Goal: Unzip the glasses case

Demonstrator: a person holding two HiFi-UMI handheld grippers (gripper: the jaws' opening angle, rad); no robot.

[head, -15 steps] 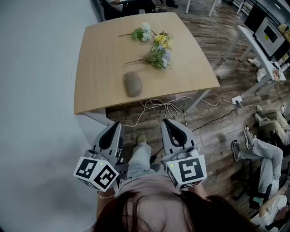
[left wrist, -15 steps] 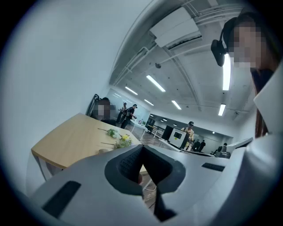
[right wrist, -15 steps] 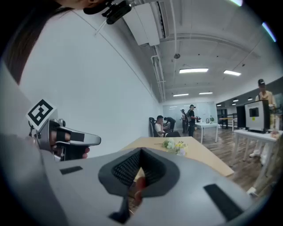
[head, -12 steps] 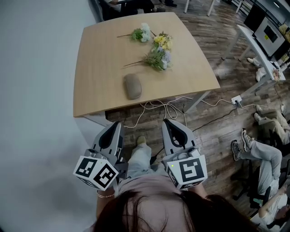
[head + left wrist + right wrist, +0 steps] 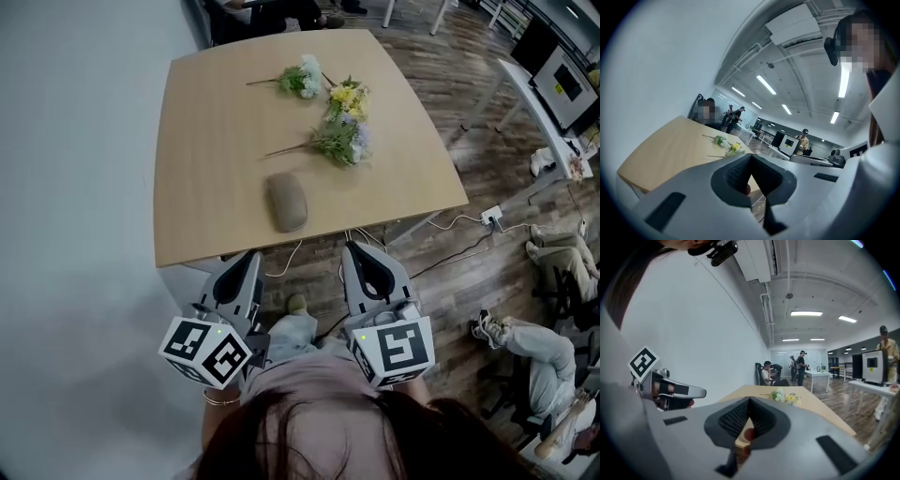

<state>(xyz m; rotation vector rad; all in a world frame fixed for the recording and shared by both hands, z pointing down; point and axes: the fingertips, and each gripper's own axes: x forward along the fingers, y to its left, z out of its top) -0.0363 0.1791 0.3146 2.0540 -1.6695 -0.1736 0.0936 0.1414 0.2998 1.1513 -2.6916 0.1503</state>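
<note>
So, holding the left gripper [image 5: 246, 272] and the right gripper [image 5: 367, 267] side by side close to the body. Both have their jaws pressed fully together, with nothing pinched in either.

Hovering just short of the table [image 5: 202, 187], its near edge a little ahead of both tips. Got a blank wall [image 5: 75, 187] running along the outside of the left jaws, so no spare room that way. Looks roomier off the right jaws, just wood floor and a corded power strip [image 5: 490, 218].

Can spot the glasses case [image 5: 287, 202] lying flat on the tabletop, ahead of and between the two pairs of jaws, close to that near edge and untouched. Lots of bare wood around it.

Beyond the case, toward the right jaws' side, three flower bunches [image 5: 339, 141], the nearest close to it but not touching. Farther right, a seated person's legs [image 5: 539, 342].
</note>
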